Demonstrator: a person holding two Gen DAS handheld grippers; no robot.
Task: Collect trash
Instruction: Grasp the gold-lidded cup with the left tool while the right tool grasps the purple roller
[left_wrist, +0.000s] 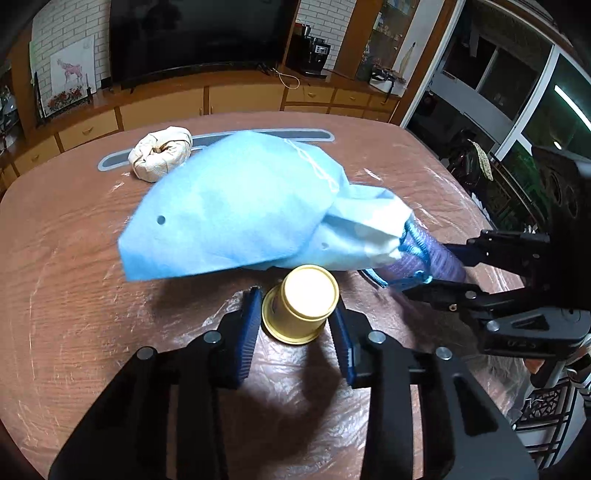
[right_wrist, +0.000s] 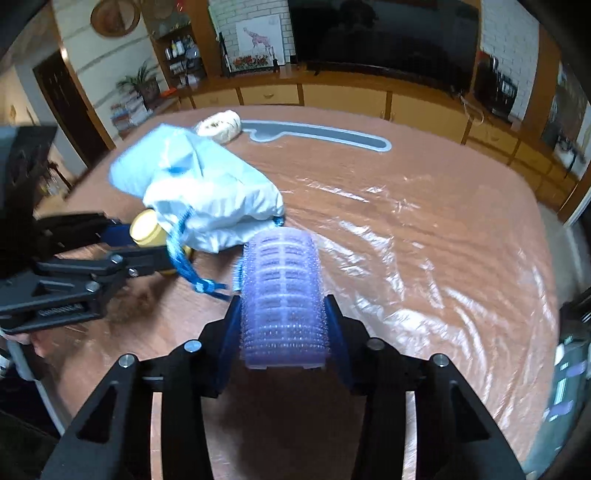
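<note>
**Two grippers, each holding one item at the bag**

Left gripper pinches one gold cup, upside down, base toward camera, blue pads against its sides. Right gripper clamps one purple hair roller between its fingers, roller's far end at the mouth of one light-blue drawstring bag. Bag lies crumpled on the table, its blue cord trailing over the left gripper's finger. Cup sits just beside the bag opening. One wrapped paper wad rests behind the bag, touching one long grey mat. Table covered in clear plastic film. Count: 1 cup, 1 roller, 1 bag, 1 wad, 2 grippers.
</note>
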